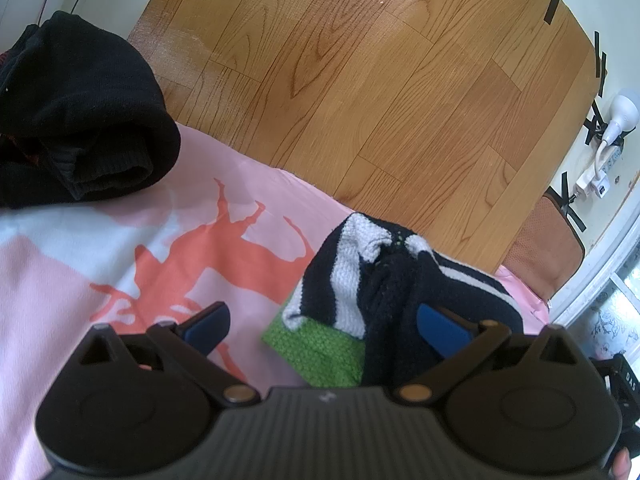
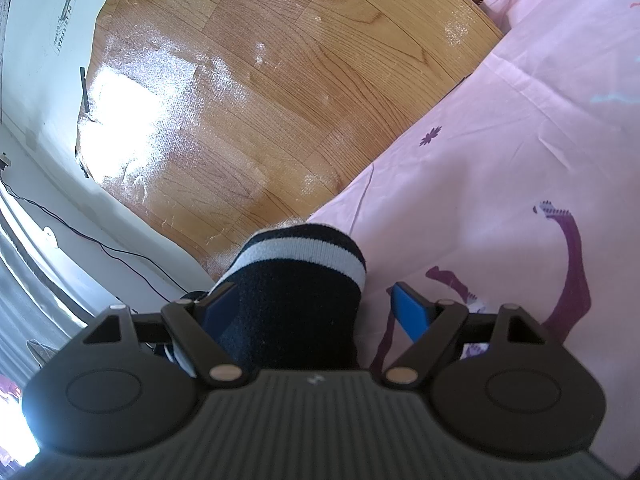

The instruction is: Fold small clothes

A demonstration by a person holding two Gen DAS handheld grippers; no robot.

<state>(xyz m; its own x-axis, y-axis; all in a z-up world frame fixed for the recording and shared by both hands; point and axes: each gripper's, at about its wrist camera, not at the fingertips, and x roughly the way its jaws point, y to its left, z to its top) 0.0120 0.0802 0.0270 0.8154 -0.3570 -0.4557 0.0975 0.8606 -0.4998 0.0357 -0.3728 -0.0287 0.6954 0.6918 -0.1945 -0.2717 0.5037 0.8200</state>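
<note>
Left claw (image 1: pixel 324 326) stands wide above the pink bedsheet (image 1: pixel 48 280), its right finger on the striped knit garment (image 1: pixel 360 276) near the bed edge; right claw (image 2: pixel 316 308) is also wide, with a black-and-white striped cuff (image 2: pixel 304 268) lying between its fingers, unpinched

bare pink sheet (image 1: pixel 60 280) left of striped sweater (image 1: pixel 360 276) — black garment (image 1: pixel 80 120) blocks beyond.
</note>
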